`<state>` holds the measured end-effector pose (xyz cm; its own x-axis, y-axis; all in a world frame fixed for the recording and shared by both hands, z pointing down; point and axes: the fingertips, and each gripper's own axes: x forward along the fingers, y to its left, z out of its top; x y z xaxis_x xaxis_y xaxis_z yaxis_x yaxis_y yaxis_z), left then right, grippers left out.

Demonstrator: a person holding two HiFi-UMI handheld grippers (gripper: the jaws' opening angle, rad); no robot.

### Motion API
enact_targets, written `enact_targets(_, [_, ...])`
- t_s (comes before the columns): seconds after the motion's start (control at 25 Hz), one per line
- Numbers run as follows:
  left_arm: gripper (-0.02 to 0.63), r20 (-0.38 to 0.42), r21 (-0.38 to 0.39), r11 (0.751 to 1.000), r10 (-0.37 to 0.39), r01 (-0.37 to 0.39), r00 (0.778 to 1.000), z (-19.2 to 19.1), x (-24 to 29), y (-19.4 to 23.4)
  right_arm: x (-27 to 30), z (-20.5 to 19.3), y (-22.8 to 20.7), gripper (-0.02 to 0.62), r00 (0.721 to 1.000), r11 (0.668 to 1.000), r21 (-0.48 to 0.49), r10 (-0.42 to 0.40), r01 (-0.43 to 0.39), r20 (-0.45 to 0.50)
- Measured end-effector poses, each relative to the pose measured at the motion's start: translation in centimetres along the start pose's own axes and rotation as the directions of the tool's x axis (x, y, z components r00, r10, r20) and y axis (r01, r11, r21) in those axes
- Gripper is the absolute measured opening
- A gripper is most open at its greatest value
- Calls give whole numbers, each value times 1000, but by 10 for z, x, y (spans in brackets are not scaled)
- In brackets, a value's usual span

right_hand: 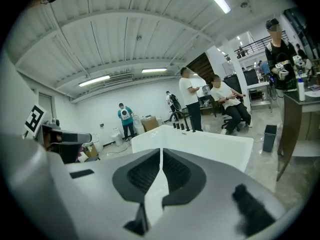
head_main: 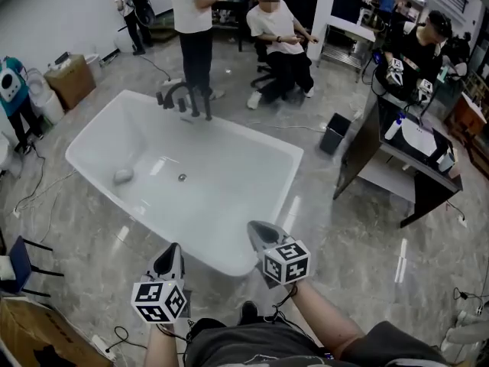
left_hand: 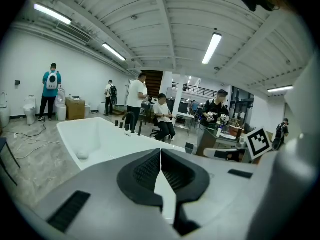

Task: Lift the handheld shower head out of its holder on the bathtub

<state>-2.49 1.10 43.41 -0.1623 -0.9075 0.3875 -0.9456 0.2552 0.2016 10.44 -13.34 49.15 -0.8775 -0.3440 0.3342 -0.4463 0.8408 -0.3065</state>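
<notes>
1. On the far rim of the bathtub (head_main: 252, 140), the handheld shower head (head_main: 206, 107) stands among dark fittings (head_main: 195, 105). It is too small to tell clearly from the curved spout (head_main: 174, 92) beside it.
2. Short of the bathtub's near rim, the left tongs (head_main: 172, 252) and right tongs (head_main: 256, 228) hover side by side, well apart from those fittings.
3. Both tongs are clenched on nothing: in each gripper view the 2 dark pads (left_hand: 147, 170) meet along a thin seam.
4. Inside the bathtub lie a small grey lump (head_main: 123, 176), which I cannot identify, and the drain (head_main: 182, 177).
5. Just beyond the bathtub, a standing person (head_main: 195, 21) rises behind the fittings, muddling their outline; the wearer's forearms (head_main: 325, 319) are cut off at the bottom edge.
</notes>
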Motion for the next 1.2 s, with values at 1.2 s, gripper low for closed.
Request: enact_targets(1.2, [18,-42,-20,988,-154,153,987,117,239,221,289,101,-69,31,972,964,122,-236,235,-3])
